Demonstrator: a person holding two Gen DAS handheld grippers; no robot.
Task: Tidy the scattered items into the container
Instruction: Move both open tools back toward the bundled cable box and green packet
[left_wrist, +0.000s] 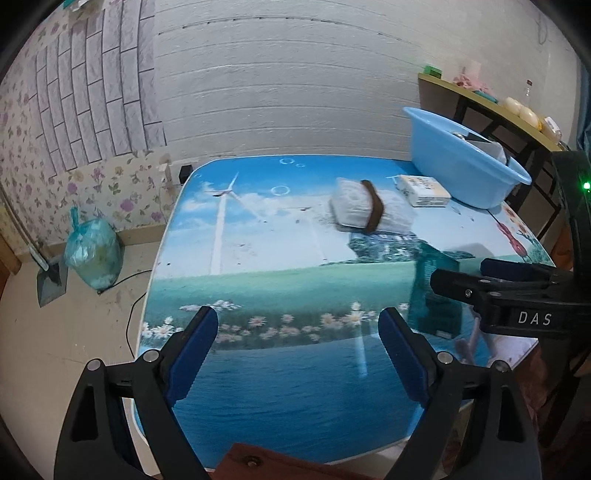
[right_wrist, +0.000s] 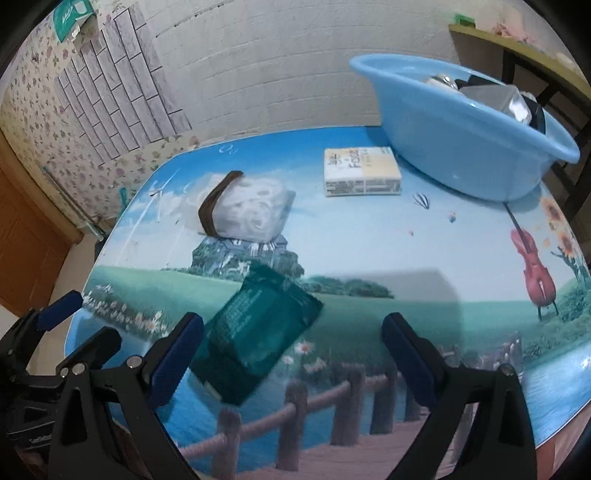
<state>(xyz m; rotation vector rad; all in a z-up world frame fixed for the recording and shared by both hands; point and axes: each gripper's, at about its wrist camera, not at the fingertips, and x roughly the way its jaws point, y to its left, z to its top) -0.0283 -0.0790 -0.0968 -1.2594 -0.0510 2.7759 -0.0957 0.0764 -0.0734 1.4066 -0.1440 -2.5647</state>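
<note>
Over by the wall, on the floor left of the table (left_wrist: 258, 387), a tied teal rubbish bag (left_wrist: 93, 254) slumps. The left gripper (left_wrist: 298, 325) hovers above the table's near edge, jaws spread wide with nothing between them. Further along, a white rolled towel with a brown band (right_wrist: 247, 210) lies mid-table, and nearer than it a dark teal packet (right_wrist: 255, 332) lies flat. The right gripper (right_wrist: 291, 332) hangs just over that packet, jaws apart, its left finger (right_wrist: 177, 354) beside the packet's edge; whether it touches is unclear. Right of the towel sits a white-and-yellow box (right_wrist: 362, 171), just beside the light blue plastic basin (right_wrist: 461, 155) at the table's far right corner, which already holds a few items.
</note>
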